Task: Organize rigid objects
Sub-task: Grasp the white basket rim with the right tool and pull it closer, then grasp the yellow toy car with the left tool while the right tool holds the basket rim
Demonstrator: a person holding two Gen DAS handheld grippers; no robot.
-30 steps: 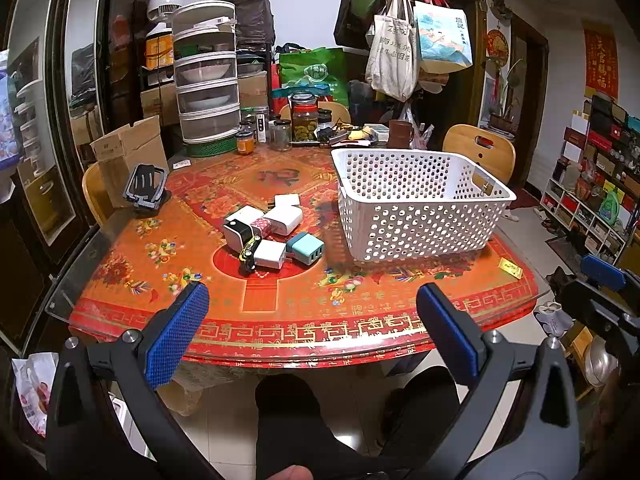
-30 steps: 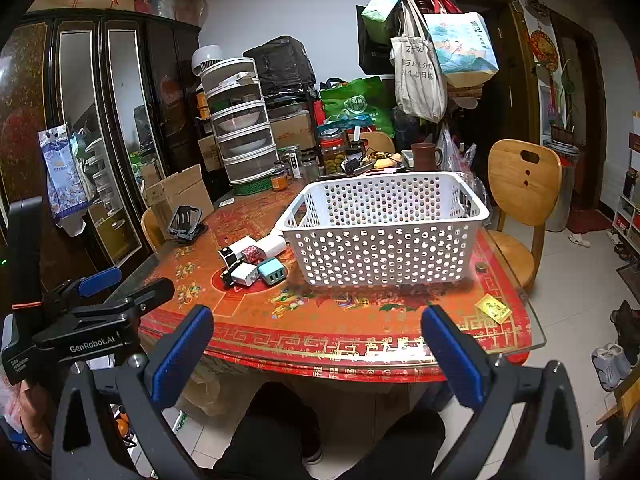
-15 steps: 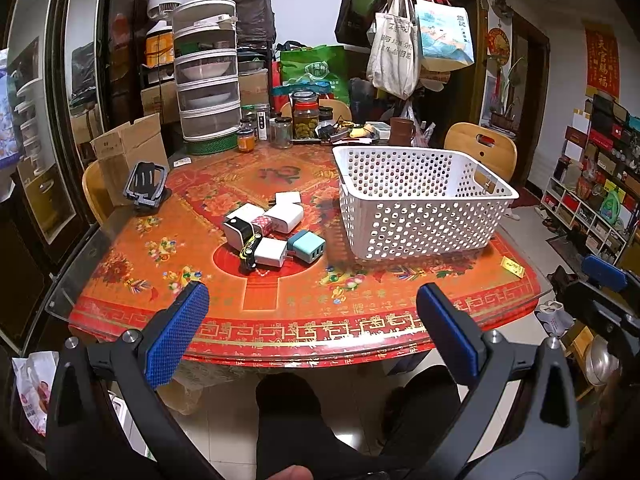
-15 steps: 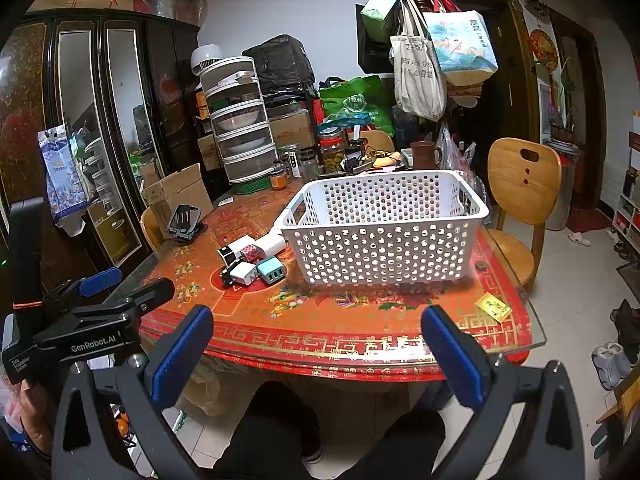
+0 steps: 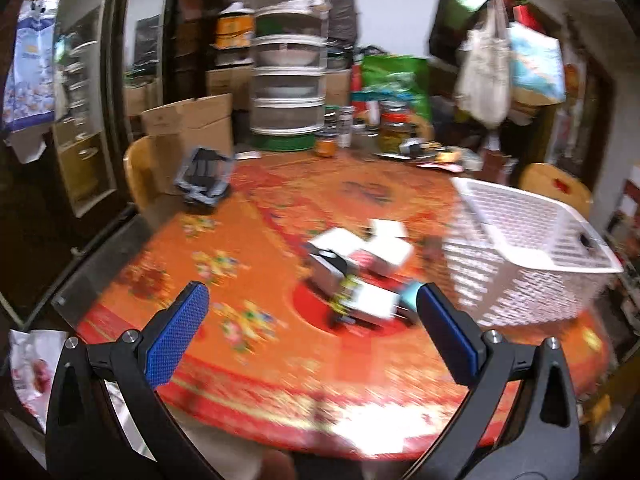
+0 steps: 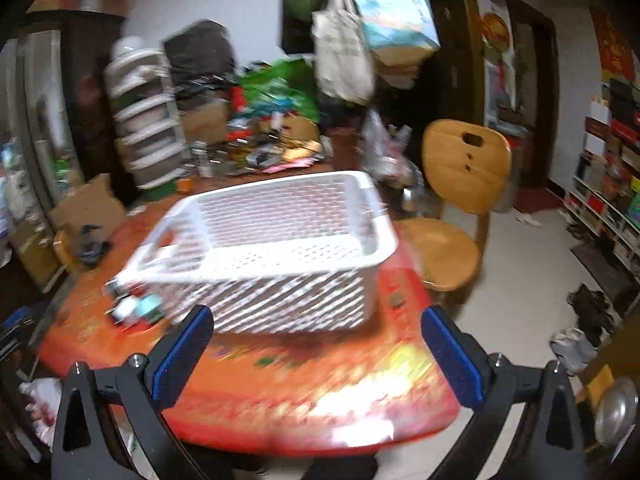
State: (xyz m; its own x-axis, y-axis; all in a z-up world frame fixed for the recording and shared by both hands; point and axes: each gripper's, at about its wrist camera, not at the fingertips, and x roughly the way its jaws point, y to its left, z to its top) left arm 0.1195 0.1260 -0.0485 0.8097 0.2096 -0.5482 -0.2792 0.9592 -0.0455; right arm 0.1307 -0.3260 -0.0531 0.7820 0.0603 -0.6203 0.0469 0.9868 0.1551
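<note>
A cluster of small chargers and plugs [image 5: 360,268], mostly white with one teal, lies on the red patterned table [image 5: 260,272]. A white perforated basket [image 5: 528,248] stands to their right. My left gripper [image 5: 312,336] is open and empty, hovering over the table's near edge, short of the chargers. My right gripper [image 6: 316,356] is open and empty, in front of the basket [image 6: 272,256]. The chargers [image 6: 136,308] show at the basket's left. Both views are motion-blurred.
A black holder [image 5: 204,178] sits at the table's far left. Stacked food covers [image 5: 290,68], jars and clutter fill the table's back. A wooden chair [image 6: 460,200] stands right of the table, and another [image 5: 140,172] at left. Bags [image 6: 360,40] hang above.
Both grippers have moved quickly forward over the table. The left one swung toward the chargers, the right one toward the basket. Both stay open and empty.
</note>
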